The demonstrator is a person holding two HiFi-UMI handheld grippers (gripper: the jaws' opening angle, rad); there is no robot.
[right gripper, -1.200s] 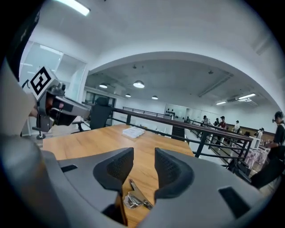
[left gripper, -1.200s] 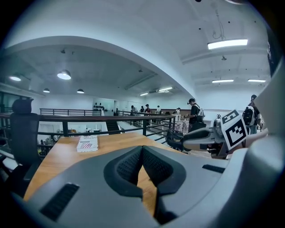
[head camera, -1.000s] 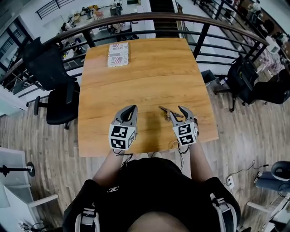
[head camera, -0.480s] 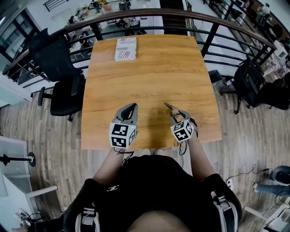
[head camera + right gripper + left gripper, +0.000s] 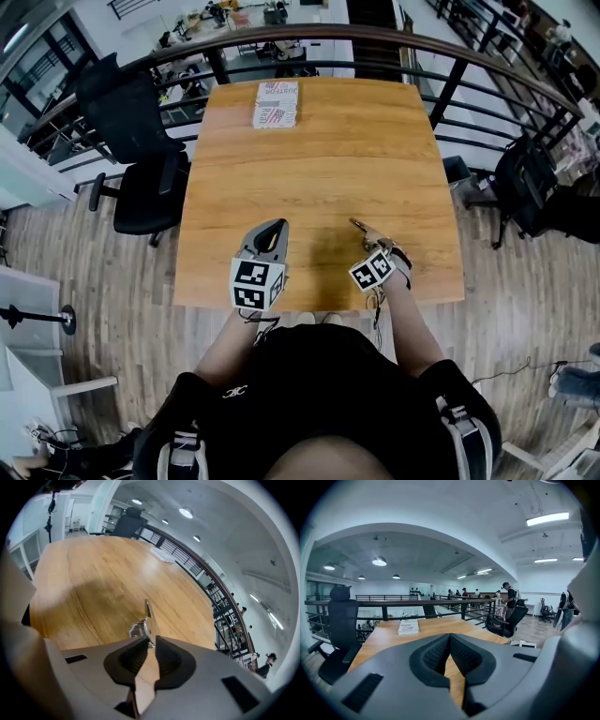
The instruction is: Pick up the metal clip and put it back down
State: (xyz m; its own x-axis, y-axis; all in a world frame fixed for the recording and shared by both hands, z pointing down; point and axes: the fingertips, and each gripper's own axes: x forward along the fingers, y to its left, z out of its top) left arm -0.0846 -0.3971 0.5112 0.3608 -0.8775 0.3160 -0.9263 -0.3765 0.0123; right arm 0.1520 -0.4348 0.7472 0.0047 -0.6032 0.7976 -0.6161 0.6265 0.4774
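The metal clip (image 5: 360,227) lies on the wooden table (image 5: 319,150) near its front right. In the right gripper view the clip (image 5: 146,620) pokes forward from between the jaw tips, one silver handle raised. My right gripper (image 5: 371,242) is tilted down over it, jaws closing, with the pads on the clip's near end (image 5: 151,641). My left gripper (image 5: 274,226) rests to the left near the front edge, apart from the clip. Its jaws meet at the tips with nothing between them (image 5: 450,637).
A stack of printed booklets (image 5: 276,103) lies at the table's far edge. A black office chair (image 5: 131,141) stands left of the table, and a dark railing (image 5: 469,89) curves round its far and right sides. Several people stand beyond the railing.
The right gripper has tipped forward and down onto the clip, and its jaws have narrowed around it. The left gripper has stayed where it was.
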